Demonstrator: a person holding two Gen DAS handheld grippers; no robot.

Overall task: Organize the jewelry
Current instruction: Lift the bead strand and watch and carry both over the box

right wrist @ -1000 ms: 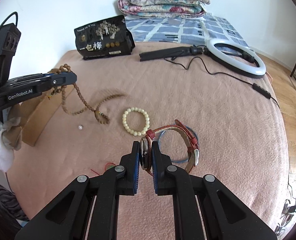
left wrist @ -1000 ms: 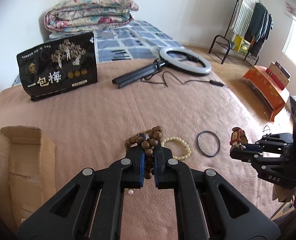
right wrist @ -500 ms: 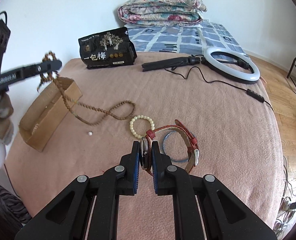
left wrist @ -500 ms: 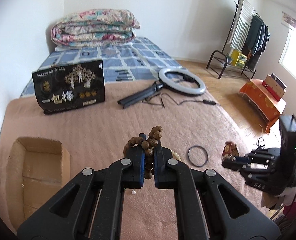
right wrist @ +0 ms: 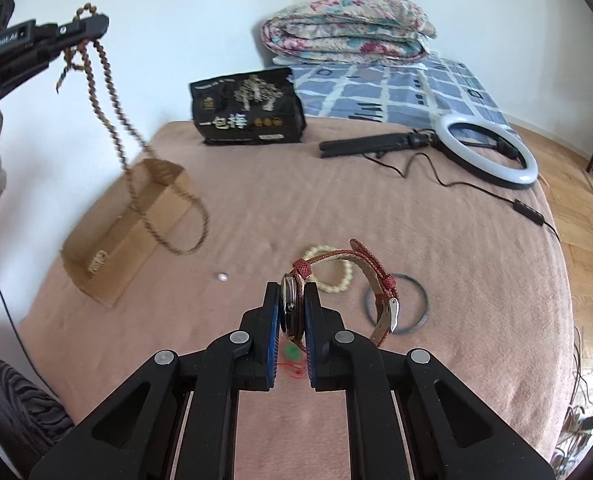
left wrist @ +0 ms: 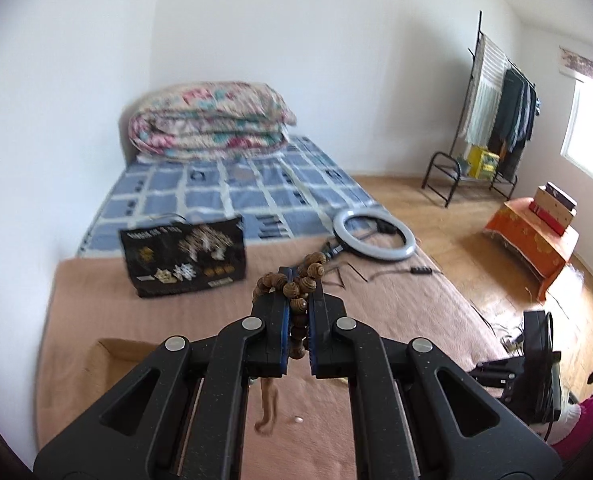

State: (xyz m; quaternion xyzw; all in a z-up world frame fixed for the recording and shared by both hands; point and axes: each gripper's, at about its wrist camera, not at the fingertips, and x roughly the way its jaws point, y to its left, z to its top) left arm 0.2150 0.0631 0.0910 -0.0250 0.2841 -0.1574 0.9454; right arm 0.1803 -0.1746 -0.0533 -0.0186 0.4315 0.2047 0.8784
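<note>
My left gripper (left wrist: 298, 286) is shut on a long brown wooden bead necklace (left wrist: 296, 280) and holds it high above the bed. In the right wrist view the left gripper (right wrist: 92, 26) shows at upper left, and the necklace (right wrist: 112, 128) hangs from it in a long loop down over the cardboard box (right wrist: 128, 232). My right gripper (right wrist: 292, 296) is shut on a red-strapped watch (right wrist: 376, 276), held just above the pink blanket. A cream bead bracelet (right wrist: 342, 276), a dark ring bangle (right wrist: 414, 304) and a small white pearl (right wrist: 221, 277) lie on the blanket.
A black printed bag (right wrist: 248, 108), a ring light (right wrist: 488, 148) with tripod and cable, and a folded quilt (right wrist: 344, 28) lie farther back. A green bead on red thread (right wrist: 292, 354) lies under my right gripper. A clothes rack (left wrist: 496, 120) stands off the bed.
My left gripper has risen steeply with the bead necklace, lifting its loop off the blanket and over toward the cardboard box. My right gripper has stayed in place, still holding the watch.
</note>
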